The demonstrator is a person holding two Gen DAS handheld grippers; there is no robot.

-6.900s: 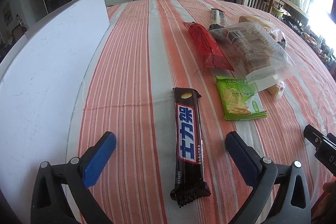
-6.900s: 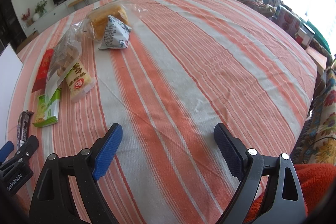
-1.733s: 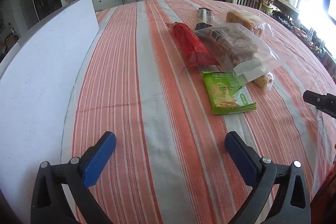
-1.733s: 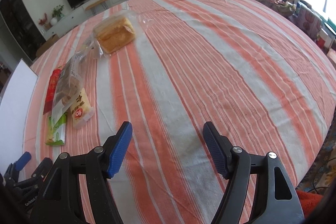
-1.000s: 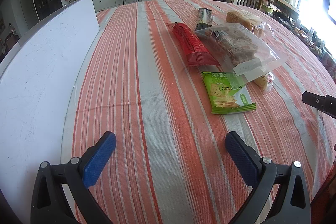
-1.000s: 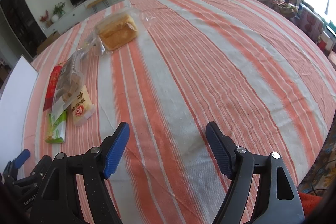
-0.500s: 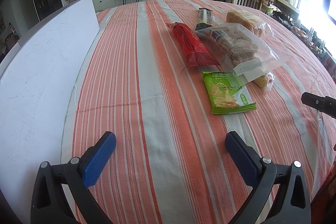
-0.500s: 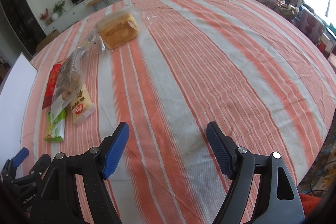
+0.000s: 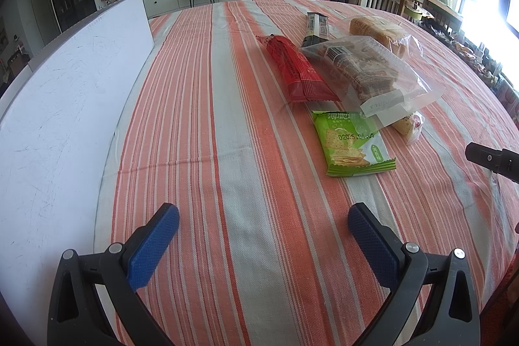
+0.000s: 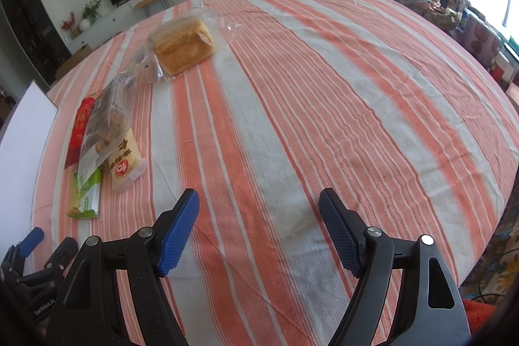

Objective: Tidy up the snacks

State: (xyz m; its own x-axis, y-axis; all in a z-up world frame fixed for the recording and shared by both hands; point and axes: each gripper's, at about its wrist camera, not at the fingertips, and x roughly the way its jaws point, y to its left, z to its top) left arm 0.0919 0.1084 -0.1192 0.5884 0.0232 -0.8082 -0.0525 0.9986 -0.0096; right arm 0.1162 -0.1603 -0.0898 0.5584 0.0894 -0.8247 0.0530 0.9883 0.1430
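Snacks sit bunched in the upper right of your left wrist view, on the striped bench (image 9: pixel 227 119): the green cracker packet (image 9: pixel 352 143) nearest you, the red packet (image 9: pixel 296 68) behind it, a clear bag of biscuits (image 9: pixel 366 70) overlapping both, a dark bar (image 9: pixel 317 26) and a bagged bread loaf (image 9: pixel 379 29) at the far end, and a small yellow packet (image 9: pixel 409 125) peeking from under the clear bag. The chocolate bar that lay between your left fingers seconds ago is gone from the near cloth, and a dark bar now lies at the back of the group; the small blue-and-white bag once beside the loaf is no longer in the right wrist view. Your left hand-held gripper (image 9: pixel 263 235) is spread wide and carrying nothing, low in the frame; your right hand-held gripper (image 10: pixel 259 226) is likewise spread and empty over bare cloth at lower centre. The white board (image 9: pixel 65 106) fills the left edge. Judging by this, two items are dealt with, and the green packet looks the easiest next reach.
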